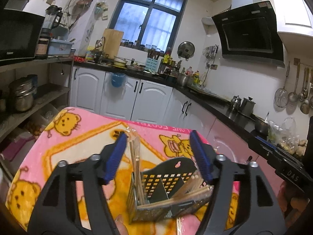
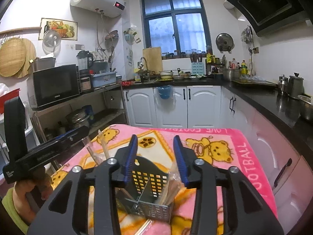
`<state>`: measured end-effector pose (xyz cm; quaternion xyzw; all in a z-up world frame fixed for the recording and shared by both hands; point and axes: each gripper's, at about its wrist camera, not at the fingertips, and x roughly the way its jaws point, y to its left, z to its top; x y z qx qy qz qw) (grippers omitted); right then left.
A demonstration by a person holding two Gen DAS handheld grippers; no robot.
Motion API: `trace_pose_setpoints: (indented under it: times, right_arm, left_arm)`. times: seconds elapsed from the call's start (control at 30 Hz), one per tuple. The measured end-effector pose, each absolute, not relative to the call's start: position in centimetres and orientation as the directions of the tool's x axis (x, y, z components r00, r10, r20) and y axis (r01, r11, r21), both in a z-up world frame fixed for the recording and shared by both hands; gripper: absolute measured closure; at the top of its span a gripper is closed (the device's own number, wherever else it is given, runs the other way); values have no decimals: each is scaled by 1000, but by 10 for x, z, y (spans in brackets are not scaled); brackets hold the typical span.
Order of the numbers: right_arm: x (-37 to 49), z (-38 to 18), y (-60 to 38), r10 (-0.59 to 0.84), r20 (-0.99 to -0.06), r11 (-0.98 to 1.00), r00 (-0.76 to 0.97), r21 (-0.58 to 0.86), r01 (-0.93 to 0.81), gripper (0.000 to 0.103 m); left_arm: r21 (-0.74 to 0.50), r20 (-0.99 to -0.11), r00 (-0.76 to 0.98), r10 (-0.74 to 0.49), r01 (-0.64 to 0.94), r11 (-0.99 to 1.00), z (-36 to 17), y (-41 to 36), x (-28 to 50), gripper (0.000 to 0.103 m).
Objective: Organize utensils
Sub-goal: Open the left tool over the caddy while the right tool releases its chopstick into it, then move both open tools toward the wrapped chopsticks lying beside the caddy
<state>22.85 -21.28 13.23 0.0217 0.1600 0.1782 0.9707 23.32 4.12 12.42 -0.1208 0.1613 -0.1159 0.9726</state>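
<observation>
Left wrist view: black perforated utensil caddy (image 1: 166,178) upright on pink bear blanket (image 1: 78,137) over tabletop. Wrapped chopsticks (image 1: 135,156) in left compartment, second bundle (image 1: 195,190) leaning in right. Left claw (image 1: 158,152) spread, empty. Right claw (image 2: 155,156) partly spread, empty. One wrapped pack (image 1: 179,225) apparently outside caddy; task judged nearly done.

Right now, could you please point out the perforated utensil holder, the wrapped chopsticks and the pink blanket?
Utensil holder (image 1: 168,176): left wrist view, perforated back wall.
Wrapped chopsticks (image 1: 135,156): left wrist view, upper shafts of the upright bundle.
Pink blanket (image 2: 244,156): right wrist view, lettered pink border.
</observation>
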Motion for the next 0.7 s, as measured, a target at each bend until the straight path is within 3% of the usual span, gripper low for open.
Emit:
trace_pose_setpoints:
  times: [0.07,0.27,0.7]
  right_arm:
    - [224,131,-216,352,-309,936,884,101,-338,63]
    - [209,127,-223,348,-314,937,884,93,-336,55]
    - [183,106,-225,358,-356,932,863,91,-350,49]
  left_arm:
    - [-271,-289,922,-259,181,945,124,43,229,28]
    - [-279,-312,913,-262,176,944,122,47,214,11]
    - [-275,-349,896,-276,184,944,110,41,189,11]
